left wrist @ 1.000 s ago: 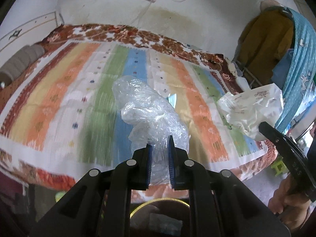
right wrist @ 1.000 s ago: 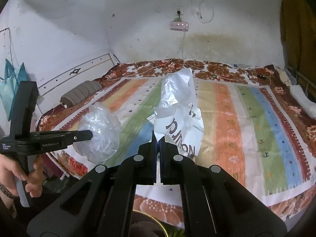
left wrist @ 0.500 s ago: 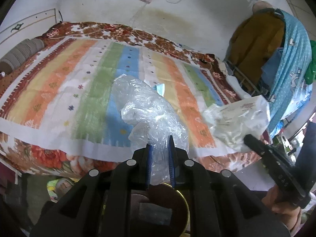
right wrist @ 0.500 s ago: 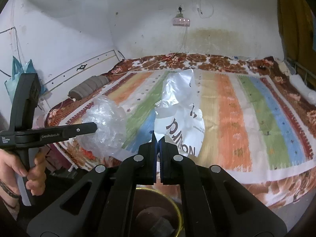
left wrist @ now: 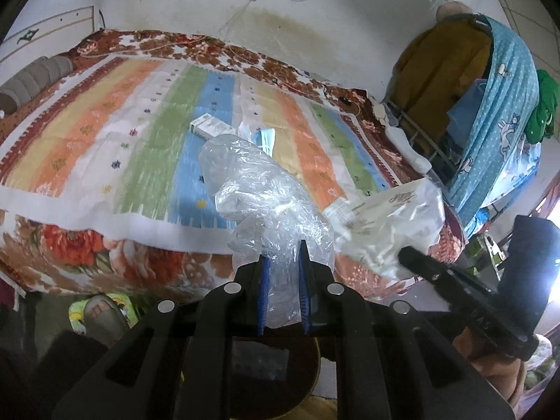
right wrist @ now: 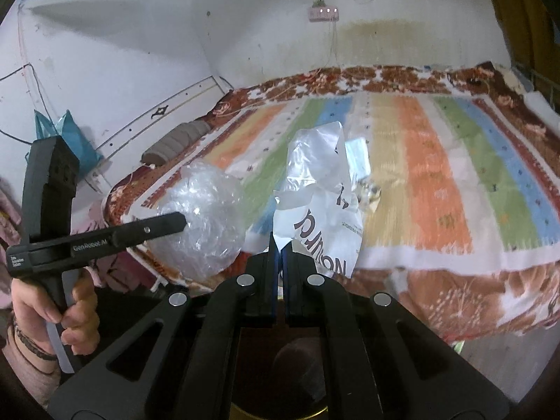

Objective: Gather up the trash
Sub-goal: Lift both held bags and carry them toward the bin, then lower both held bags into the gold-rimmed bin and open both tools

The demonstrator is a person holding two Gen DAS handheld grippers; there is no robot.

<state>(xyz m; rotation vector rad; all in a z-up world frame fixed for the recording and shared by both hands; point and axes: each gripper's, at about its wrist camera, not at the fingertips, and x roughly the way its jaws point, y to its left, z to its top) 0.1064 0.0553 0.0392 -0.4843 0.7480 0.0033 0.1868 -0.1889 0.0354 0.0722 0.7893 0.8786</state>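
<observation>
My left gripper (left wrist: 282, 255) is shut on a crumpled clear plastic bag (left wrist: 266, 203), held in the air off the near edge of the bed; the bag also shows in the right wrist view (right wrist: 203, 217). My right gripper (right wrist: 279, 245) is shut on a white printed plastic bag (right wrist: 318, 206), which also shows in the left wrist view (left wrist: 388, 224). Below both grippers is a dark round bin with a yellow rim (left wrist: 311, 371), mostly hidden by the gripper bodies. A small white box (left wrist: 210, 126) and a blue-white wrapper (left wrist: 264, 139) lie on the bed.
The bed has a striped multicolour sheet (left wrist: 140, 147) over a floral cover (right wrist: 455, 294). A grey rolled pillow (left wrist: 31, 77) lies at the left end. Clothes hang on a rack (left wrist: 490, 105) at right. A foot in a sandal (left wrist: 101, 315) is on the floor.
Both grippers have pulled back from over the bed toward its near edge with their bags. The bin below has come into fuller view.
</observation>
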